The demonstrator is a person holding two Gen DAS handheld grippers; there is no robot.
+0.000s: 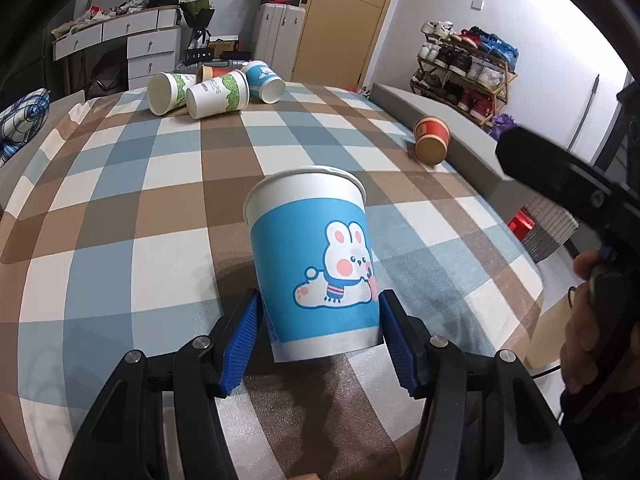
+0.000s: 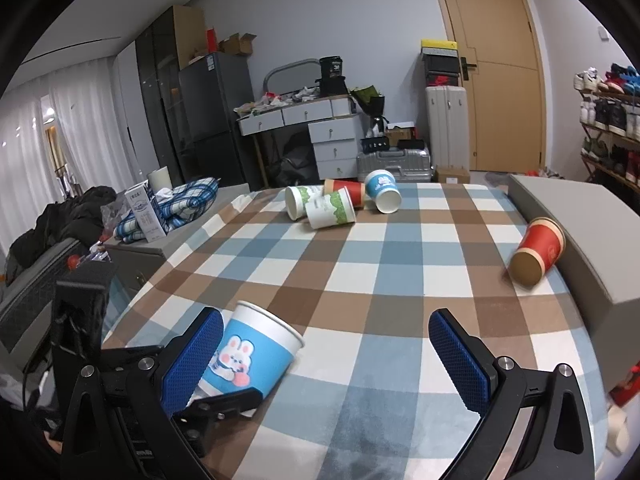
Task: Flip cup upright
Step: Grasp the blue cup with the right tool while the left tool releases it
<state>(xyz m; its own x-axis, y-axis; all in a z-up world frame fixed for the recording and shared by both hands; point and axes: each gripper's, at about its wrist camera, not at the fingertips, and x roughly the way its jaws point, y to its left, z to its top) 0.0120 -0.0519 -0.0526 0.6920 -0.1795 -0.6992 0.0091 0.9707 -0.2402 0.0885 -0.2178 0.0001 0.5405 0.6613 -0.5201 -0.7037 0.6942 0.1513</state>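
A blue and white paper cup with a rabbit print (image 1: 316, 264) stands mouth up on the checked cloth, leaning slightly. My left gripper (image 1: 320, 344) is shut on its lower part, one blue pad on each side. The same cup (image 2: 252, 354) shows in the right wrist view at the lower left, tilted, with the left gripper's black fingers under it. My right gripper (image 2: 326, 360) is open and empty above the cloth, to the right of the cup.
Several paper cups (image 2: 340, 202) lie on their sides at the far edge of the checked cloth (image 1: 160, 200). A red cup (image 2: 536, 250) lies on its side against a grey box (image 2: 592, 236) at the right. Furniture and a shoe rack stand behind.
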